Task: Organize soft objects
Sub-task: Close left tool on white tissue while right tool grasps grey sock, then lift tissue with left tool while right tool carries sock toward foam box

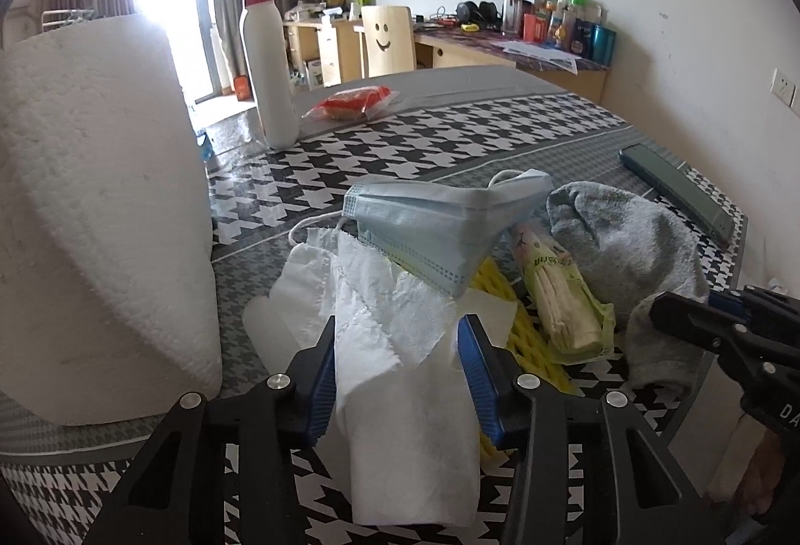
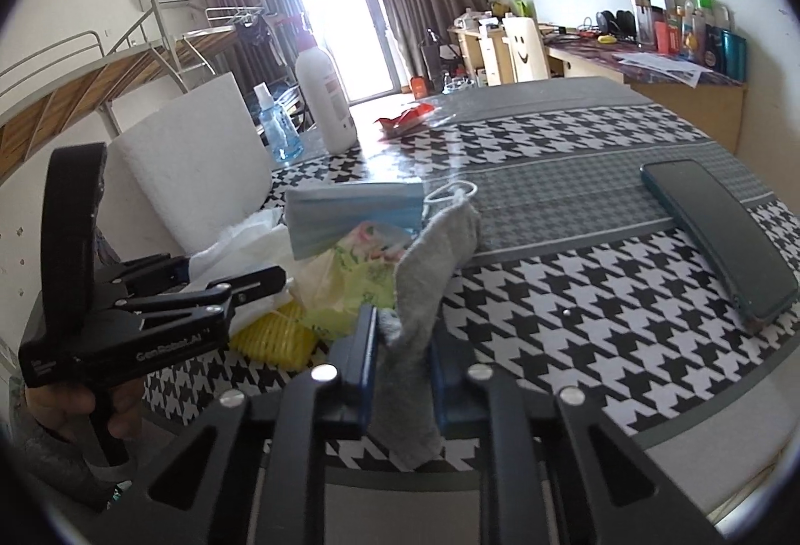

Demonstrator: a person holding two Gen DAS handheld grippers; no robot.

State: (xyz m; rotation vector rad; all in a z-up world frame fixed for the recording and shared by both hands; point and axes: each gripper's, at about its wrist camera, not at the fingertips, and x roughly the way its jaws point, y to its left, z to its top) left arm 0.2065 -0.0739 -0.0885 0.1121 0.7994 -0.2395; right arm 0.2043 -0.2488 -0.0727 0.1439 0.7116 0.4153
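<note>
A heap of soft things lies on the houndstooth table: a blue face mask (image 1: 435, 225) on top, a white paper towel (image 1: 395, 345), a yellow sponge (image 1: 520, 330), a green tissue pack (image 1: 565, 300) and a grey sock (image 1: 635, 255). My left gripper (image 1: 397, 335) is open, its blue pads on either side of the paper towel, not pressing it. My right gripper (image 2: 400, 335) is shut on the grey sock (image 2: 425, 295), which stands up between the pads. The mask (image 2: 350, 220), tissue pack (image 2: 350, 285) and sponge (image 2: 275, 340) lie just left of it.
A large white paper roll (image 1: 100, 215) stands at the left. A white pump bottle (image 1: 265, 60) and a red snack packet (image 1: 350, 102) sit further back. A dark phone (image 2: 720, 235) lies at the right. A blue spray bottle (image 2: 277, 125) stands behind the roll.
</note>
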